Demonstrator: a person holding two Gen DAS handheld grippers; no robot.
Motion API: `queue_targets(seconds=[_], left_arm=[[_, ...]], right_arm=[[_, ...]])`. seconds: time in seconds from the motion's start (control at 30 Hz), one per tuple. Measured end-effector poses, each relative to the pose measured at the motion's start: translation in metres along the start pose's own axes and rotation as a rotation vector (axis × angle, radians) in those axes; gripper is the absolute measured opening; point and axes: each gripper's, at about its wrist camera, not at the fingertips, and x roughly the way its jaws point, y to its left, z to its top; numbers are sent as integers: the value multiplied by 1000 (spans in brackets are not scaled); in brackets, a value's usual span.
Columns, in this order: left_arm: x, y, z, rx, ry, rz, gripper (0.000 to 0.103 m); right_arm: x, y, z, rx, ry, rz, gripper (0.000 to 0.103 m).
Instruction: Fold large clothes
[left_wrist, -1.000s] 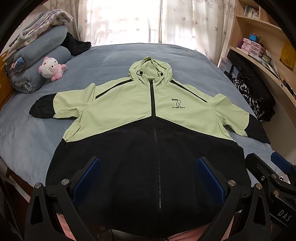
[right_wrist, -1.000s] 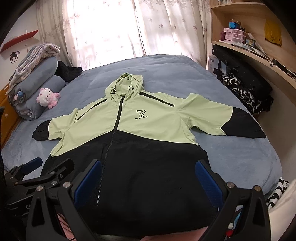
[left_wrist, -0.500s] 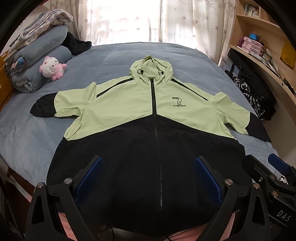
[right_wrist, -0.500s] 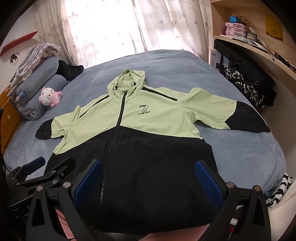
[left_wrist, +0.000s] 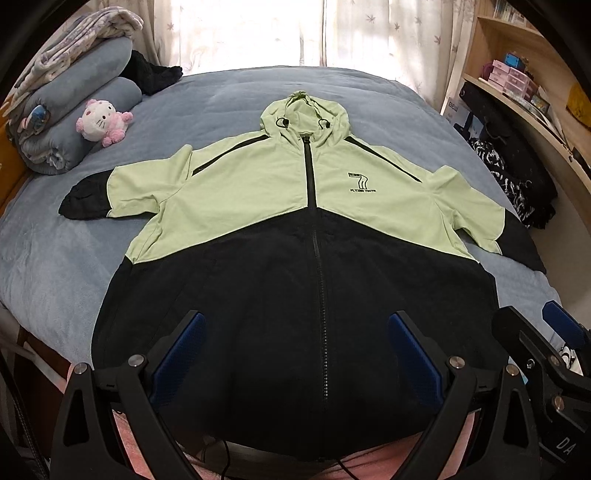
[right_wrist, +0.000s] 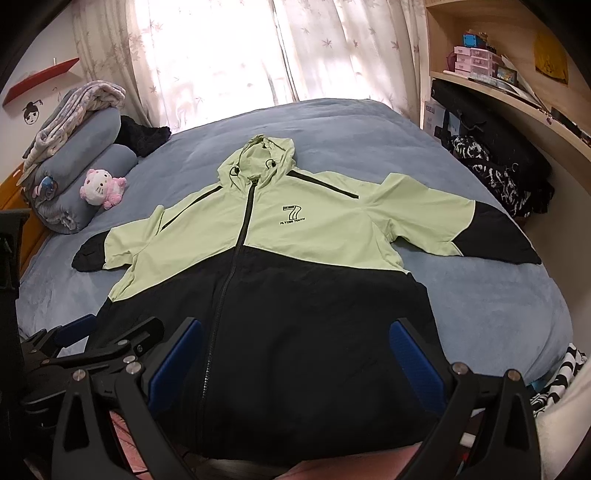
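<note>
Green-black jacket flat on bed | hem hidden | left gripper, right gripper wide apart, empty

A blue-grey bed carries a green-and-black hooded jacket spread flat, zipped, hood toward the window. At its left edge lie 2 rolled blankets, a pink plush cat and dark clothing.

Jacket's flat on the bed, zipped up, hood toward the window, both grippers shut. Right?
Not quite: both views show the left gripper and right gripper open, holding nothing. The jacket does lie flat on the bed, zipped, hood toward the window.
</note>
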Motion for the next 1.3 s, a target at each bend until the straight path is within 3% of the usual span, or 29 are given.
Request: queue_targets(seconds=[0.63,1.13,1.3], left_arm=[[-18,0,7,28,-40,-31,98],[-39,-25,47,93,-107,-53,98],[-48,-42,74,122,-185,-65,98]], right_arm=[[-18,3,4,-8,-31,-32,101],[-51,-2,43,-61,-149,-76,101],[-67,-19,75,-71,-220,-146,101]])
